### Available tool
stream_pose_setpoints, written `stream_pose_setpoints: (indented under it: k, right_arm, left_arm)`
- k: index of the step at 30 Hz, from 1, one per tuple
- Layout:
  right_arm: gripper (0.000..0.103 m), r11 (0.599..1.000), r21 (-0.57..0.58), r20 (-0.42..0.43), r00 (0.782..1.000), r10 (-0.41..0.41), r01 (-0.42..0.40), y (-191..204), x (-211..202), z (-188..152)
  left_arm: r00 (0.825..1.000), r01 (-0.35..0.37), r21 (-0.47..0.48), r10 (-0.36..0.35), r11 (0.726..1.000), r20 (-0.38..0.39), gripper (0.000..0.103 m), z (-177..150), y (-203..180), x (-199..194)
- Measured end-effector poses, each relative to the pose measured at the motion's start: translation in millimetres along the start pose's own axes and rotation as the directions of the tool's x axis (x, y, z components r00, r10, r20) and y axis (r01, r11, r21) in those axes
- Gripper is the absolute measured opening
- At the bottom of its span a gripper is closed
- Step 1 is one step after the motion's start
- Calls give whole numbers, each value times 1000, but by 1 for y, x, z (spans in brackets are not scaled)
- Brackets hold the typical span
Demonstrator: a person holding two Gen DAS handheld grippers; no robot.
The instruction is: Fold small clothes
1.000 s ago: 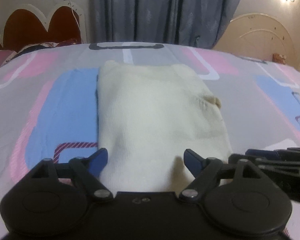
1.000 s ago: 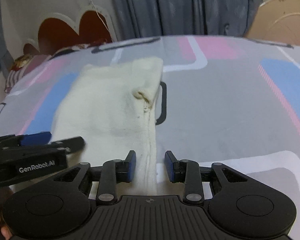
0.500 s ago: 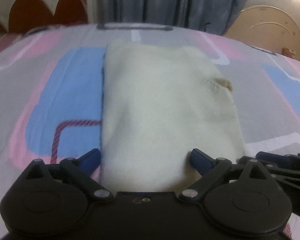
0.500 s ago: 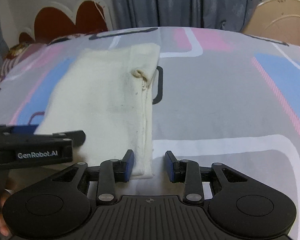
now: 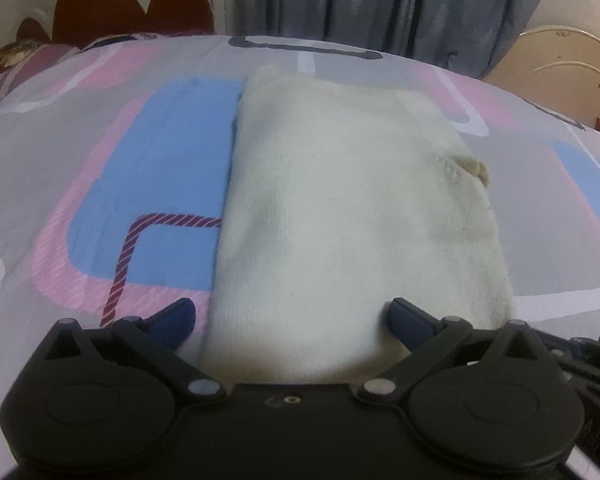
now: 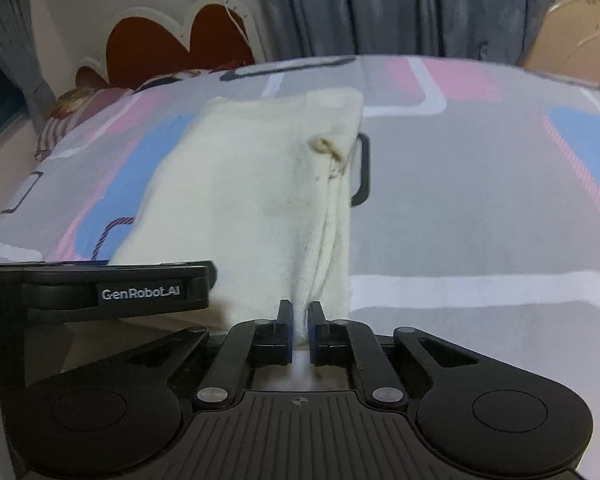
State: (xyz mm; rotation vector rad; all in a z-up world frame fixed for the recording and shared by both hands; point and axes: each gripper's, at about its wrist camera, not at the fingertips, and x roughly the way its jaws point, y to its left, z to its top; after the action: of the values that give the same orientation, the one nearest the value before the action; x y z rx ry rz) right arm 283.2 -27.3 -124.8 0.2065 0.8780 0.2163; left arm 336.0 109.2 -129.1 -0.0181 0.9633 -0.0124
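Note:
A cream folded garment (image 5: 340,200) lies flat on the patterned bedsheet (image 5: 148,184), its long side running away from me. My left gripper (image 5: 292,316) hovers at its near edge with the jaws opening wide. One fingertip (image 5: 176,314) is just off the cloth's left side and the other (image 5: 408,314) rests over the cloth, neither pinching it. In the right wrist view the garment (image 6: 252,200) shows a small brownish loop on its right side. My right gripper (image 6: 300,320) is shut on the garment's near right corner, where the fabric bunches into a ridge. The left gripper (image 6: 112,288) shows at the left.
The bedsheet (image 6: 480,220) spreads grey, pink and blue on all sides of the garment. A red and white scalloped headboard (image 5: 132,4) and grey curtains (image 5: 380,0) stand at the far end. A cream curved board (image 5: 564,64) is at the far right.
My right gripper's jaws have closed onto the garment's near right corner, pulling the fabric into a ridge. The left gripper's jaws have spread wider around the near edge.

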Motion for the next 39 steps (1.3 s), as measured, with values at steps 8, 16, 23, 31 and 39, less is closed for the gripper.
stream_pose_setpoints:
  k: [8,16,23,31,39]
  right_arm:
    - [6,999,40,-22,999,27,-26,-12,-7,1]
    - [24,993,96,-4,998,70,-69,-25,-49,-6]
    - [64,996,49,120,990,71,-78,-19,-115,-16]
    - [64,990,-44,195,971,137,-131,-3,-210,-37]
    - [76,990,-102,314,941,124,-97,6,-291,-63]
  left_arm:
    - [991,-109,68,103,992,85,101,-11,-15,-22]
    - [995,-65,9,64,998,73,101,-15,-14,-61]
    - [981,-72,6,70,997,179,101,-28,-16,-133]
    - [963,-85,3,81,996,258,102,-56,-24,-224]
    - [952,-123,3,117,992,282,102,-88,-35,-284]
